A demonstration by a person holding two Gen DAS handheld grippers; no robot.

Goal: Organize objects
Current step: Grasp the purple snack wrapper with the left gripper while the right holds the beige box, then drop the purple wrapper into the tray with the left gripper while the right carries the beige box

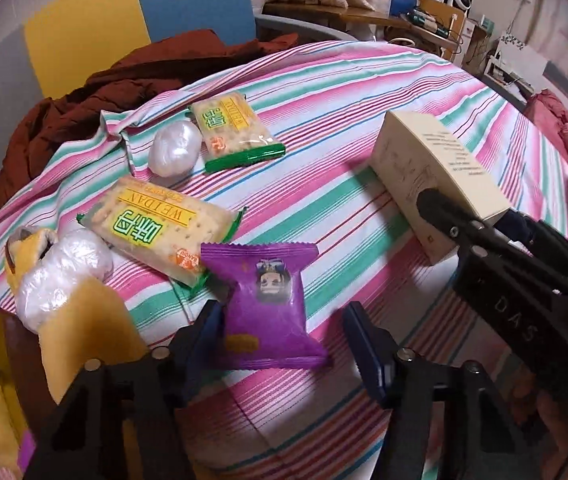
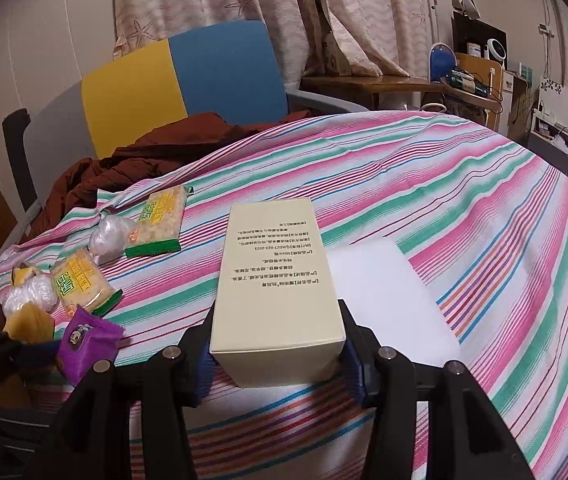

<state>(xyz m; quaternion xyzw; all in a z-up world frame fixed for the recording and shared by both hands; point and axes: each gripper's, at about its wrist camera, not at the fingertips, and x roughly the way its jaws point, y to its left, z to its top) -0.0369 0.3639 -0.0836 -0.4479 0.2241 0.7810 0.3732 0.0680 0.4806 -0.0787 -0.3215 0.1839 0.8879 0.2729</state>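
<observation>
On the left of the striped sheet (image 1: 363,92), the left gripper (image 1: 280,344) stands wide open around the purple snack packet (image 1: 268,308), touching nothing clearly; it should settle lower and centre before pinching the soft wrapper. To the right, the right gripper (image 2: 278,344) clamps the near end of the cream box (image 2: 274,280), which should stay level while carried.

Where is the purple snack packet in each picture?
Left wrist view: the purple packet lies bottom centre, between the open left gripper fingers.
Right wrist view: purple packet at lower left edge.
Shared landmark: the cream box, held by the right gripper.
</observation>
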